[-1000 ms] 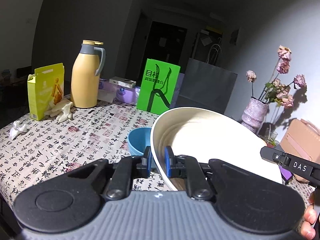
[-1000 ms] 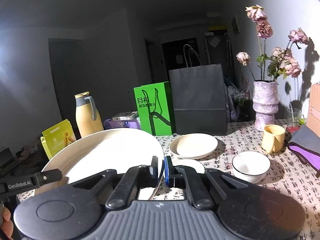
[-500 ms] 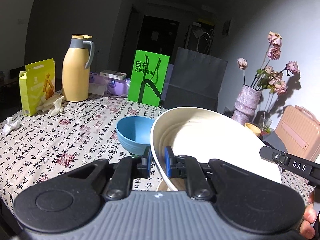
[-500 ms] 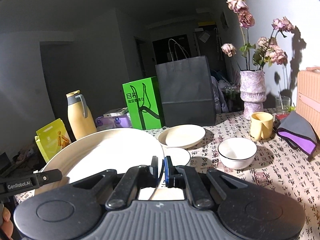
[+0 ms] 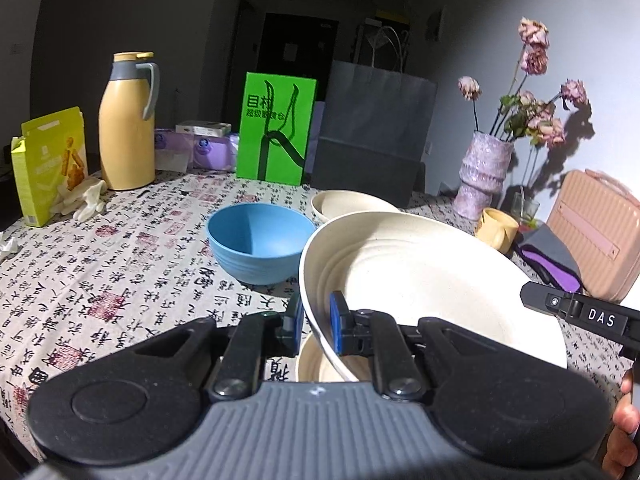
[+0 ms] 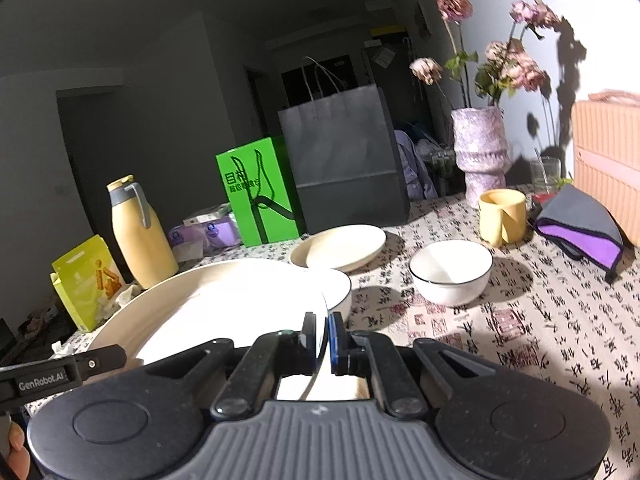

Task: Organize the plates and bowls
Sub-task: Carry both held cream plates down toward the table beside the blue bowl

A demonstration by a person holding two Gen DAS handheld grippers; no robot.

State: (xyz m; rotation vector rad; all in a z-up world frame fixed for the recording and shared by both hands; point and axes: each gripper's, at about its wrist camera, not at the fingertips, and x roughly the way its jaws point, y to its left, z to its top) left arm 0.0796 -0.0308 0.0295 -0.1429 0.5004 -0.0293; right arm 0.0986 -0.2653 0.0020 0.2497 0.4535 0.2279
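Rt gripper (image 6: 321,336) clamped on rim of big cream plate (image 6: 208,304) w/ left gripper (image 6: 96,360) at far rim, above small plate (image 6: 338,286); white bowl (image 6: 450,272) rightward on tablecloth (image 6: 520,320).

"DAS", "GenRobot.AI", perhaps, on claw arms (image 5: 580,312).

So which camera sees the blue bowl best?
The left wrist view. There the blue bowl sits whole on the tablecloth, beside the big cream plate, and you can see inside it. In the right wrist view that plate seems to hide it completely.
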